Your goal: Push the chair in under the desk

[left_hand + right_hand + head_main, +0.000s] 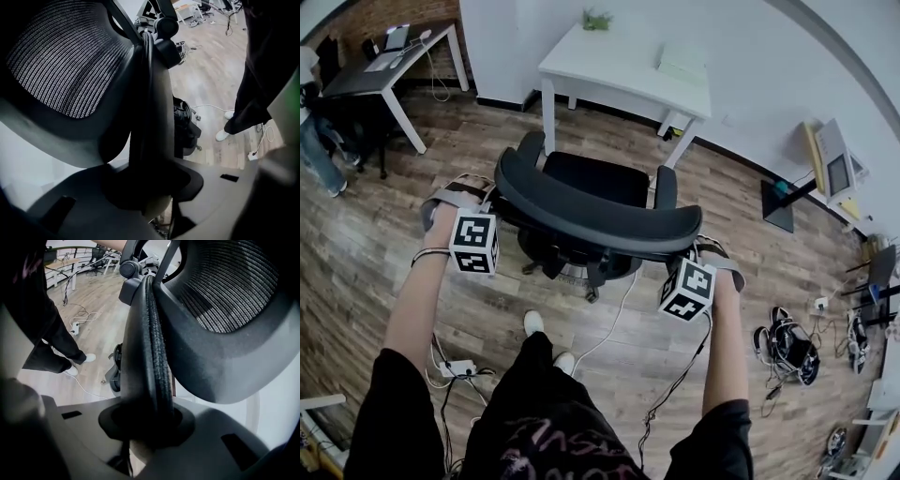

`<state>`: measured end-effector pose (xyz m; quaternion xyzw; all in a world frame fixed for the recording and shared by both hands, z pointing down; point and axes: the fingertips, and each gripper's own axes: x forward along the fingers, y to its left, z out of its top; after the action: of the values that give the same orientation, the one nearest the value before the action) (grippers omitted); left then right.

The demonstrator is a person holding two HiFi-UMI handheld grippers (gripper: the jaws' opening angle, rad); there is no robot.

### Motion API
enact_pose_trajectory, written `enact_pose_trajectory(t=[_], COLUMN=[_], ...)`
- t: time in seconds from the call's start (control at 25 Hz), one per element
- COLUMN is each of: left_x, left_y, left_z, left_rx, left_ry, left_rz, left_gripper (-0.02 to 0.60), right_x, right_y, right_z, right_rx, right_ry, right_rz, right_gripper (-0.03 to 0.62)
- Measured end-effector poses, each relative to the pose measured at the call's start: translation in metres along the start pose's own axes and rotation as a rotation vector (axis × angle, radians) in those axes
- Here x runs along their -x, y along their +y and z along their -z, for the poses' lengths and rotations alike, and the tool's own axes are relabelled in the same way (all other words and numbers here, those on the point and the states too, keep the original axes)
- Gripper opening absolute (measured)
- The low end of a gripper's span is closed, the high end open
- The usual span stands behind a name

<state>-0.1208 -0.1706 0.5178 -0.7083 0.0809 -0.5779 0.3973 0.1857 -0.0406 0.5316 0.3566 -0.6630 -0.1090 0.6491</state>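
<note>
Two claws pinch the backrest rim (591, 217) of the chair (595, 178): left claw (494, 192) at its left end, right claw (694, 248) at its right. Bare floor (727, 192) separates the chair from the white desk (619, 70) ahead. Both forearms (417, 300) reach forward, claws angled downward.

In the head view, the tips of the left claw (153, 188) and the right claw (146, 423) are hidden behind the rim of the backrest (600, 214). The chair's wheeled base (581, 274) is largely covered by the seat. A person (314, 131) at the far left is cut off by the edge. The small green item (597, 19) on the far white tabletop (609, 66) cannot be identified.
</note>
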Motion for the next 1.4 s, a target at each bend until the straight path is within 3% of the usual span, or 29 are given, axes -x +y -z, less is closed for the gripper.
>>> enact_pose_trajectory(t=[0.76,1.4], left_x=[-0.109,-0.177], left_y=[0.121,0.196], left_z=[0.011,0.021], left_rx=[-0.032,-0.039], left_ry=[-0.018,-0.038], left_rz=[0.004,-0.002], left_gripper=[0.12,0.118], right_x=[-0.097,-0.157], right_y=[-0.124,-0.197], right_z=[0.016,0.019], right_rx=[-0.015,-0.031], right_ry=[0.017,0.021], right_rz=[-0.002,-0.007], right_gripper=[0.094,0.094])
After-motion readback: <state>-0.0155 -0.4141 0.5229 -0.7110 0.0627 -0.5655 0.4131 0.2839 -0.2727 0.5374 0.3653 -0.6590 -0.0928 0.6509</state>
